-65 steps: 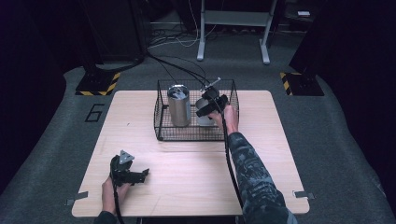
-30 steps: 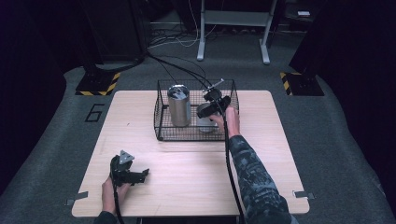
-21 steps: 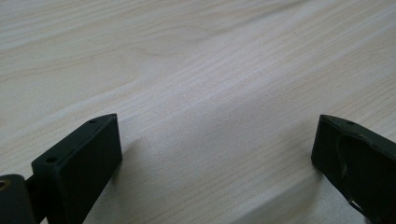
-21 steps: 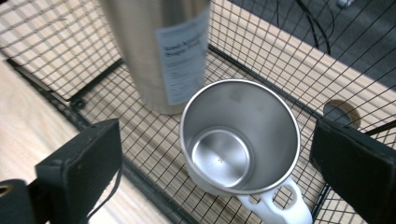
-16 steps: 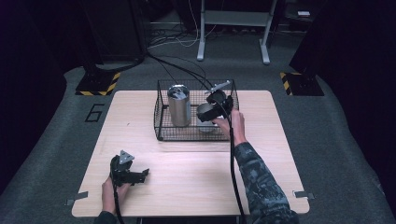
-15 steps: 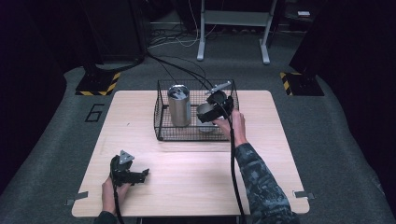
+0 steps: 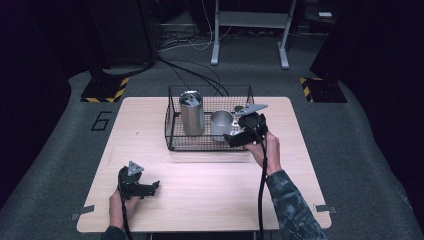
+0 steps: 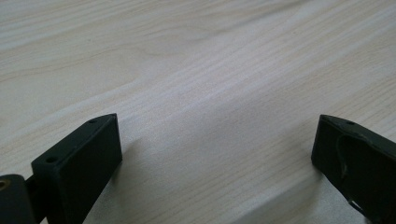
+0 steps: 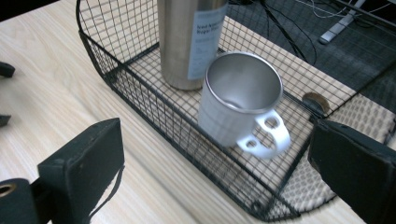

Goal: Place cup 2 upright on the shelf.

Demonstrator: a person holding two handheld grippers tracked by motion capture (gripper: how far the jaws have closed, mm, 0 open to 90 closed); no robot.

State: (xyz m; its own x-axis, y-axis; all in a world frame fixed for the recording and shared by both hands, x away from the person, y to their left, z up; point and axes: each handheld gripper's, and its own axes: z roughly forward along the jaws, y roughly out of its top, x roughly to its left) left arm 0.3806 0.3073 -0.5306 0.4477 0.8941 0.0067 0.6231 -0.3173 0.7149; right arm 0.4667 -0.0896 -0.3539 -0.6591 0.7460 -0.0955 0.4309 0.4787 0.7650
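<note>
A black wire basket [image 7: 172, 125] stands at the middle of the wooden table. Inside it a tall steel bottle [image 7: 191, 112] with a label stands upright, and a steel mug [image 7: 221, 125] with a white handle [image 9: 264, 135] sits just right of it. My right gripper [image 7: 231, 138] hovers at the basket's front right corner, open wide, its jaws on either side of the mug [image 9: 238, 102] but apart from it. The bottle [image 9: 191, 42] rises behind the mug. My left gripper [image 7: 152, 186] rests near the table's front left, open, with bare wood between its jaws [image 8: 215, 126].
A small dark round object [image 9: 315, 100] lies on the basket floor by its right wall. The basket rim [image 9: 140, 93] runs between my right gripper and the mug. Cables and a metal stand [image 7: 250, 20] are on the floor beyond the table.
My right gripper has drawn back from over the basket toward its front right corner, and the mug now shows standing free inside. The left gripper has stayed still.
</note>
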